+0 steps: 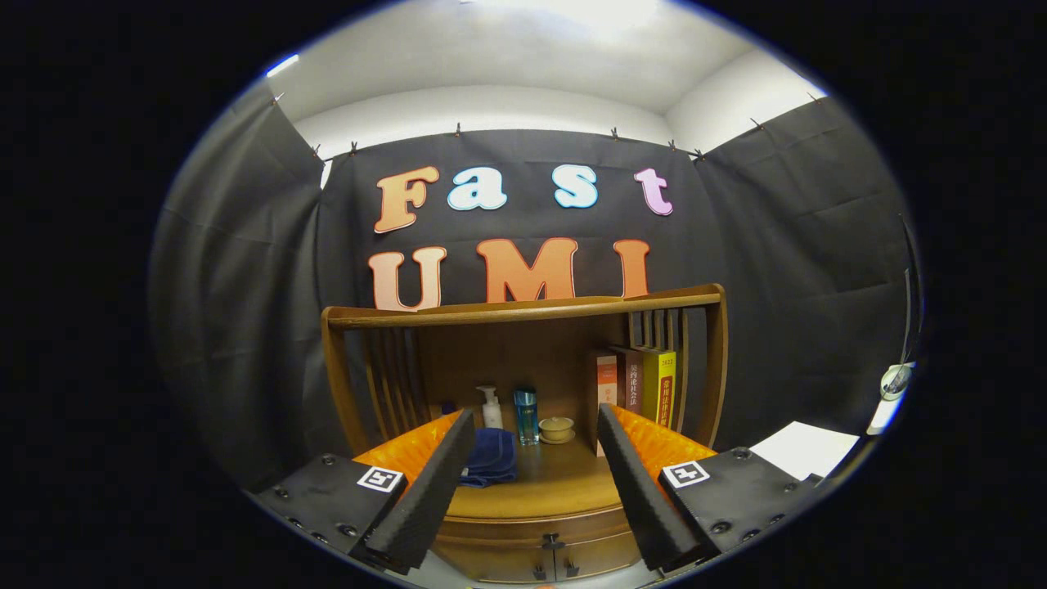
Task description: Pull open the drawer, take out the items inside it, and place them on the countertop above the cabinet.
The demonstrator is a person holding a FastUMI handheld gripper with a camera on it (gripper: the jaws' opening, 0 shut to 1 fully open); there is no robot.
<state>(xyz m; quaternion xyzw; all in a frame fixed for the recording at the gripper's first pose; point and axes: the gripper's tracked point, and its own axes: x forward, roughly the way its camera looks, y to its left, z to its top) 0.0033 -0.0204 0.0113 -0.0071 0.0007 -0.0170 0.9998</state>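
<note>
Drawer (550, 546) below parted hand-held gripper (536, 442)

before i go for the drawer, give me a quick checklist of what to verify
1. Fingers open: ok. The gripper holds nothing, its fingers spread wide.
2. Drawer state: ok to pull. It looks closed, under the countertop's front edge.
3. Handle lined up: ok. It sits low between the fingers, just ahead of them.
4. Free spot on the countertop: ok. The front centre is bare; the cloth, pump bottle, blue bottle and cup stand further back.
5. Drawer contents: cannot tell, hidden while it is shut.
6. Books upright: ok, at the right rear.
</note>
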